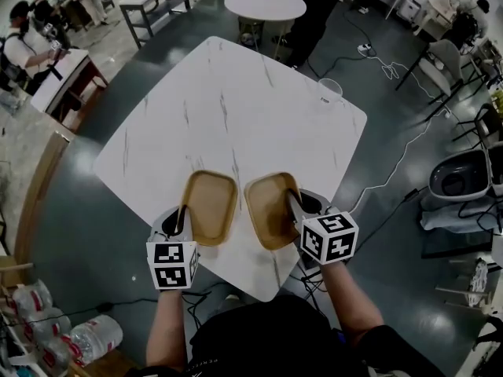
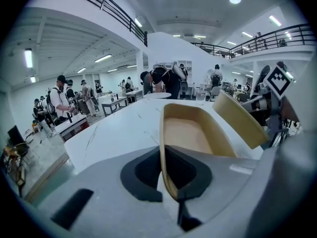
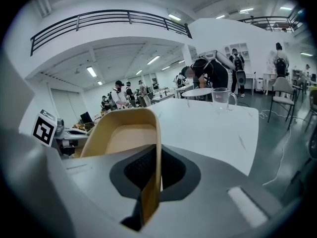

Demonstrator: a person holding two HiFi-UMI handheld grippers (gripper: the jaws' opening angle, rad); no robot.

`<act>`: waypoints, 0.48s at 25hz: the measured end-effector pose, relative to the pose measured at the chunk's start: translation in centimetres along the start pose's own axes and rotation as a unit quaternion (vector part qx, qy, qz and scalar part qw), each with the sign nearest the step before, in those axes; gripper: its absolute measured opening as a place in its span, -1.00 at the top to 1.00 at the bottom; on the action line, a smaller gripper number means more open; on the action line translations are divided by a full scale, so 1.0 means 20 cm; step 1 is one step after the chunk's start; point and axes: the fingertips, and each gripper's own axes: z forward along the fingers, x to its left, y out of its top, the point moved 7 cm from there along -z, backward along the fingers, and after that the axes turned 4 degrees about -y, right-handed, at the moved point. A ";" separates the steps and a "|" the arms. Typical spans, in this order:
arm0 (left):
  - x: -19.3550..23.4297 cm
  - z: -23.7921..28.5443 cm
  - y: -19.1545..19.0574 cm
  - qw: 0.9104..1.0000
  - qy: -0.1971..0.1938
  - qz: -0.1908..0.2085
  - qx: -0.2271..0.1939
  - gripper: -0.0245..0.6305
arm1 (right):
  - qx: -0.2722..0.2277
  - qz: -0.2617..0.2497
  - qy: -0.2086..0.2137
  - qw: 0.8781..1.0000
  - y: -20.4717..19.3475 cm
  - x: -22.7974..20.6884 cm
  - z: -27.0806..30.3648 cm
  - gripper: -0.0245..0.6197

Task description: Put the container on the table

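Note:
Two tan oblong containers hang side by side over the near part of the white marble table [image 1: 228,100]. My left gripper [image 1: 183,214] is shut on the left rim of the left container [image 1: 211,205]. In the left gripper view that rim [image 2: 166,167] runs between the jaws of the left gripper [image 2: 171,182]. My right gripper [image 1: 295,206] is shut on the right rim of the right container [image 1: 271,209], which tilts a little. In the right gripper view the tan wall [image 3: 153,148] stands clamped in the right gripper [image 3: 150,185]. Whether either container touches the table I cannot tell.
A clear glass cup [image 1: 331,89] stands at the table's far right corner; it also shows as the cup [image 3: 221,98] in the right gripper view. A round white table [image 1: 265,4] and a person stand beyond it. Cables and chairs lie on the floor at the right.

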 end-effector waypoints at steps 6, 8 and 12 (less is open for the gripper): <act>-0.02 0.09 0.03 1.000 0.003 -0.004 0.015 0.92 | 0.016 -0.007 -0.004 1.000 0.01 -0.08 0.08 0.91; -0.01 0.12 0.04 1.000 0.004 -0.007 0.019 0.92 | 0.020 -0.004 -0.005 1.000 0.01 -0.11 0.12 0.91; 0.01 0.17 0.05 1.000 0.007 -0.009 0.027 0.92 | 0.026 -0.002 -0.005 1.000 0.02 -0.13 0.18 0.91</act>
